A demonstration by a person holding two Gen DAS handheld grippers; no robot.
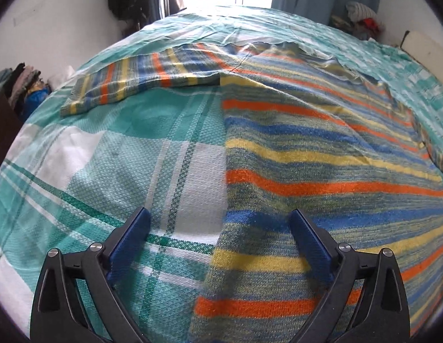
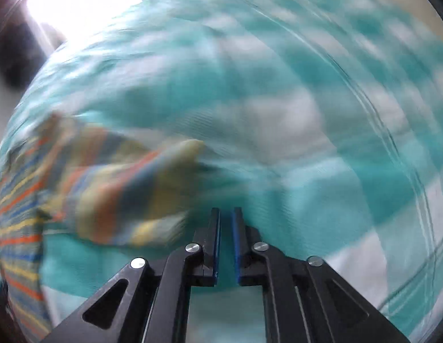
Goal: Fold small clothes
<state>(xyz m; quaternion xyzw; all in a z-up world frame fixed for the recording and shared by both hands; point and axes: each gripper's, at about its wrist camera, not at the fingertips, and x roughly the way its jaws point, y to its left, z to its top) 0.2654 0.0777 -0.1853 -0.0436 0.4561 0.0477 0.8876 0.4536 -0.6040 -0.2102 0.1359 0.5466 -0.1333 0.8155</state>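
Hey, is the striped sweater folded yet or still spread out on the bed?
Spread out. The striped sweater lies flat on the checked bedspread, one sleeve stretched sideways; no fold shows there.

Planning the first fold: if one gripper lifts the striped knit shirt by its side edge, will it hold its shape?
Probably not. The striped knit shirt lies limp with rippled edges, so it should droop. Its fuzzy knit likely grips the checked bedsheet rather than sliding. The left gripper is open over its edge.

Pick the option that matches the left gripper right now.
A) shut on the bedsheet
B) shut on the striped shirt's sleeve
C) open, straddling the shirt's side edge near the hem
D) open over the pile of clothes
C: the left gripper has its fingers wide apart, one over the checked bedsheet, the other over the striped shirt.
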